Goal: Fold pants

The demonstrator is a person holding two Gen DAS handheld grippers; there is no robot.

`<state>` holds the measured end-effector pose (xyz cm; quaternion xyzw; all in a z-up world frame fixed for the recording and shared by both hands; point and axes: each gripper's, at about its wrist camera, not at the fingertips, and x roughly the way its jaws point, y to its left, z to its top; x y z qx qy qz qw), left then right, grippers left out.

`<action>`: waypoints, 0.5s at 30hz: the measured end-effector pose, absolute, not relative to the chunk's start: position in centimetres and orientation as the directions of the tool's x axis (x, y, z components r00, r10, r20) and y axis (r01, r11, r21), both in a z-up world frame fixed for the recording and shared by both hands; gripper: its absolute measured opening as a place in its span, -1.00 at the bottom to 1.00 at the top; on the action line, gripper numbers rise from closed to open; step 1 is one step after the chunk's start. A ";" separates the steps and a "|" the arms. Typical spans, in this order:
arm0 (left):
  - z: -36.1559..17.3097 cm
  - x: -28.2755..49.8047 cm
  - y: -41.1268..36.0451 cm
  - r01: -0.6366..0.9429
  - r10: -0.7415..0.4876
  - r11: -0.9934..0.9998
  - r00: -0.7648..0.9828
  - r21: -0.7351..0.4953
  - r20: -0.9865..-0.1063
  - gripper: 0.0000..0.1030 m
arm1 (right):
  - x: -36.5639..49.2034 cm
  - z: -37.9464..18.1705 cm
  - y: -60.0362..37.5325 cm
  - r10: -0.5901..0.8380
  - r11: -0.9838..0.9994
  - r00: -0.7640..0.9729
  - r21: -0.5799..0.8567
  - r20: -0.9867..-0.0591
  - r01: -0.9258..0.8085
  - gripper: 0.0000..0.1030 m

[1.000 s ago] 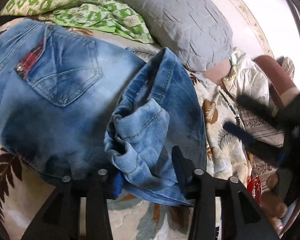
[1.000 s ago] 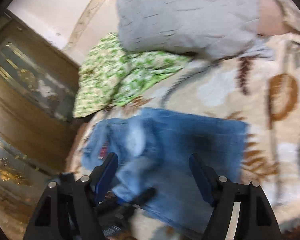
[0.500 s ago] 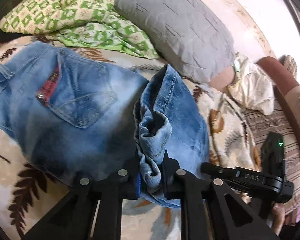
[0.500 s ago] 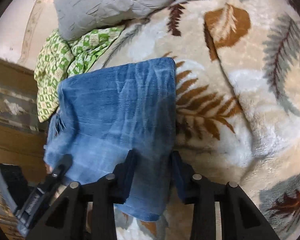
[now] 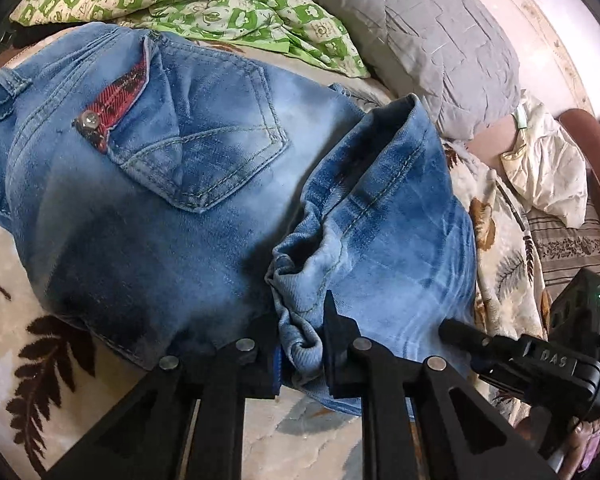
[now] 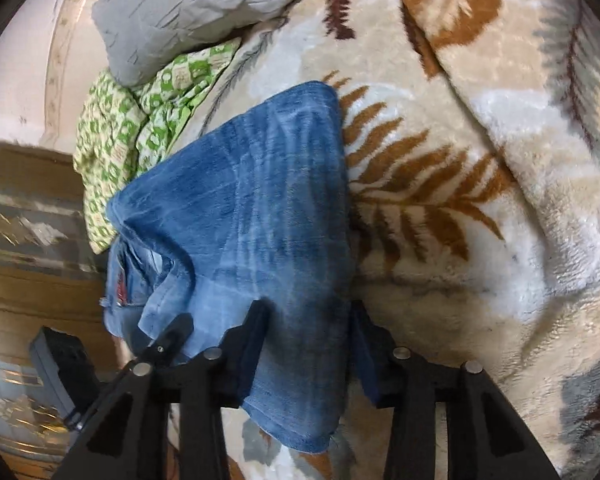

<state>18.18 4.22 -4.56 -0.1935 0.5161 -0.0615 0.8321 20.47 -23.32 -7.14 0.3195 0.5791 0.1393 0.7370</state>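
on the blanket (image 6: 440, 128) our jeans (image 5: 172, 208) lie folded; our left gripper (image 5: 302, 344) pinches a bunched hem, and our right gripper (image 6: 306, 340), jaws just closing, clamps the folded edge.

The jeans (image 5: 188, 208) run off the left edge of the left wrist view, so their waistband is only partly seen, and their near hem is hidden behind the left gripper (image 5: 302, 344), whose fingers (image 5: 334, 340) cover the bunched denim between them. The other gripper (image 5: 540, 360) is cut off at the lower right, its tips hidden behind denim. In the right wrist view the folded cloth's lower corner (image 6: 296, 424) passes behind the right gripper (image 6: 306, 340), so the contact of the pads cannot be made out. The wooden furniture (image 6: 24, 272) at the left is smeared, its carving unreadable. The grey pillow (image 6: 188, 12) is cut by the top edge.
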 end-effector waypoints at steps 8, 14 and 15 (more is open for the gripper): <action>-2.5 16.9 1.6 -0.020 -0.369 0.902 0.479 -0.431 -0.796 -0.70 | 18.3 2.1 -22.6 0.453 0.870 0.447 0.492 -0.771 -0.033 -0.84; -1.5 16.5 -1.4 0.083 -0.477 0.864 0.449 -0.496 -0.755 -0.70 | 18.4 3.7 -25.7 0.371 0.909 0.477 0.417 -0.797 -0.009 -0.84; -1.9 16.6 -1.6 0.085 -0.465 0.873 0.447 -0.481 -0.764 -0.70 | 18.7 2.7 -26.1 0.377 0.905 0.455 0.426 -0.806 0.005 -0.83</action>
